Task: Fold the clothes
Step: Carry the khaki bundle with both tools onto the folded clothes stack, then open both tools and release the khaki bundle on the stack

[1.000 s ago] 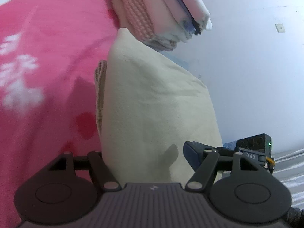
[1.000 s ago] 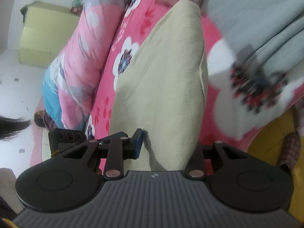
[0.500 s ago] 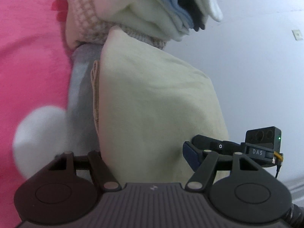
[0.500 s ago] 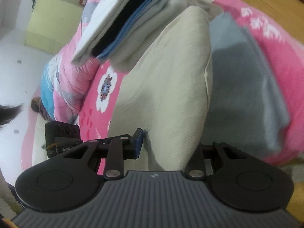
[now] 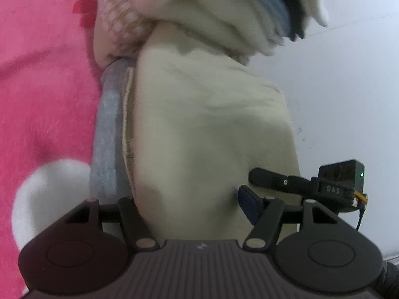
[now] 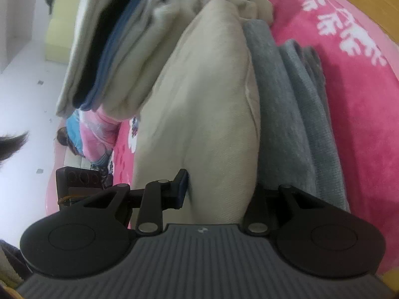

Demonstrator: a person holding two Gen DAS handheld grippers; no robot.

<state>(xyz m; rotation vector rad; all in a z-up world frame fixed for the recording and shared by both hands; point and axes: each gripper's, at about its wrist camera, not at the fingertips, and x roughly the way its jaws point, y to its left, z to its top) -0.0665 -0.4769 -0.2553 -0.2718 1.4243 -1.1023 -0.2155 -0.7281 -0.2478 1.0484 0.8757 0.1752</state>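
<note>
Cream folded garment fills mid-frame in both my views, clamped in both grippers: left gripper jaws closing on it, right gripper narrow around it. It's over grey cloth on the pink blanket.

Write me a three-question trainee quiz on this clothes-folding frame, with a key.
1. True or false: the cream folded garment sits between the fingers of both the left gripper and the right gripper.
2. Which colour is the folded garment directly beside the cream one? A) grey B) yellow C) green
3. Fill in: the clothes lie on a ____ blanket with white flowers.

Key: 1 true; 2 A; 3 pink.
</note>
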